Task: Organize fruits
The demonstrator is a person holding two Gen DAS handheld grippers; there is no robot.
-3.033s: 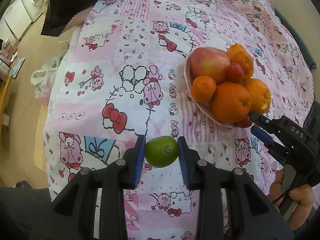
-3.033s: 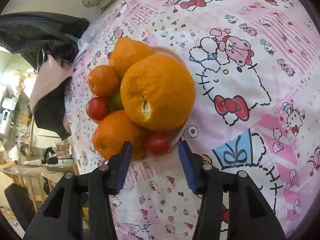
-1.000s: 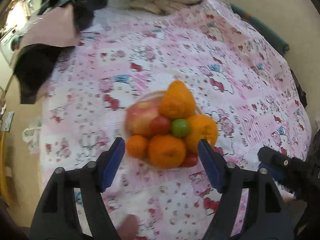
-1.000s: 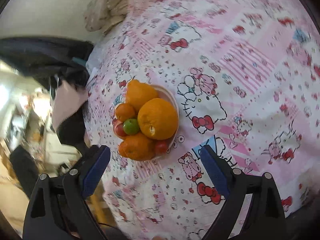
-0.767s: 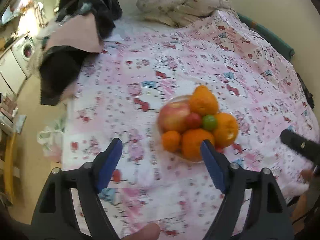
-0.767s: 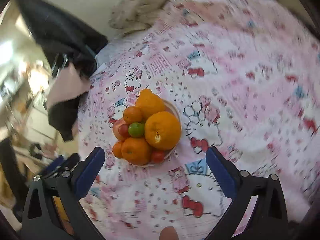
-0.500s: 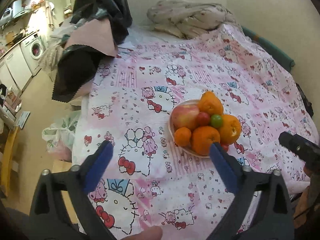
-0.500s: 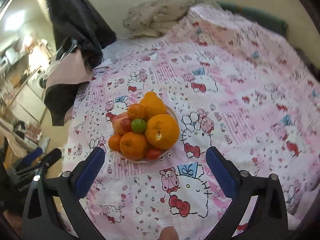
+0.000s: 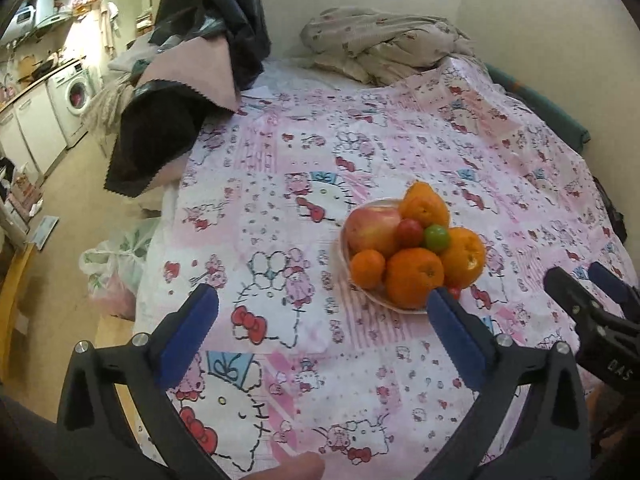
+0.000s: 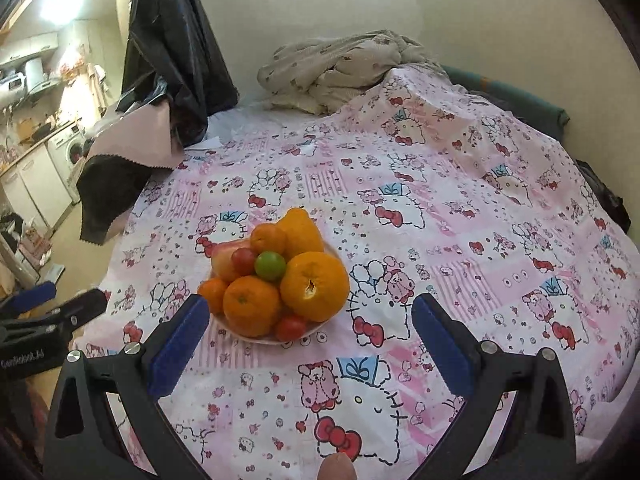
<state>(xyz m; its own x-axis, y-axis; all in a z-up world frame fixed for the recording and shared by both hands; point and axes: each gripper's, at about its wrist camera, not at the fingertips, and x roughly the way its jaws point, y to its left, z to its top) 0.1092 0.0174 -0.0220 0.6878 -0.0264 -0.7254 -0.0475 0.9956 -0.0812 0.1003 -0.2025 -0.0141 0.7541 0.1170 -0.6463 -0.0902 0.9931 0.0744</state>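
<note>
A shallow bowl (image 9: 362,290) (image 10: 256,338) on the pink cartoon-print sheet holds a pile of fruit: several oranges, an apple (image 9: 370,230), small red tomatoes and a green lime (image 9: 436,238) (image 10: 270,266) on top. My left gripper (image 9: 322,320) is open and empty, held back from the bowl and well above the sheet. My right gripper (image 10: 310,330) is open and empty, also back from the bowl. Each gripper shows at the other view's edge.
A black and pink cloth (image 9: 176,120) hangs over the bed's far left corner. A crumpled blanket (image 9: 384,48) lies at the far wall. A plastic bag (image 9: 116,268) sits on the floor left of the bed. The kitchen is at the far left.
The left gripper carried the lime to the bowl and let it go on top of the pile. Both grippers opened wide and pulled back and up from the bowl.
</note>
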